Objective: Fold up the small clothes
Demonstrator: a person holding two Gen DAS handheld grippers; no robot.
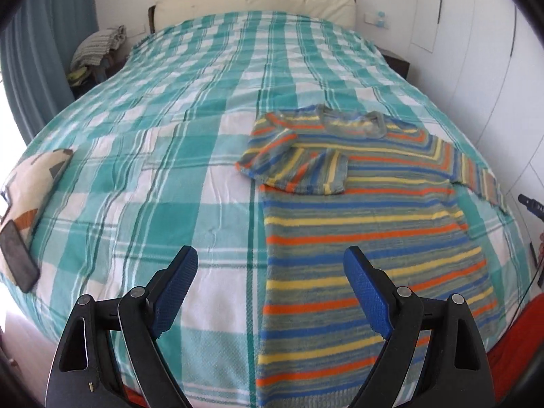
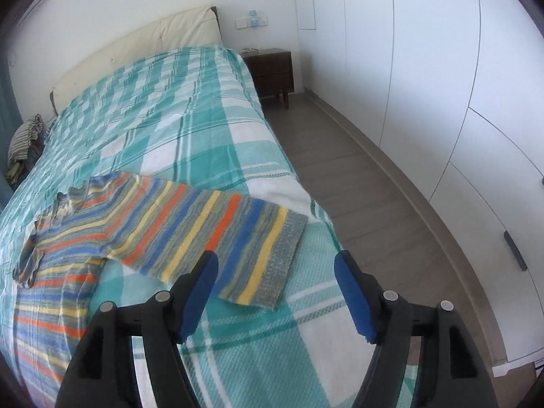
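A small striped knit sweater [image 1: 367,238] in orange, blue, yellow and grey lies flat on the bed. Its left sleeve [image 1: 295,166] is folded across the chest. Its right sleeve [image 2: 217,234] stretches out toward the bed's right edge. My left gripper [image 1: 270,268] is open and empty above the sweater's lower left edge. My right gripper [image 2: 276,272] is open and empty, just above the cuff [image 2: 289,261] of the outstretched sleeve. The right gripper's tip [image 1: 530,202] shows at the far right of the left wrist view.
The bed has a teal and white checked blanket [image 1: 170,170]. A patterned cushion [image 1: 30,183] with a dark phone [image 1: 17,261] lies at its left edge. A nightstand [image 2: 272,71] and white wardrobes [image 2: 442,102] line the right side. A clothes pile [image 1: 98,44] sits far left.
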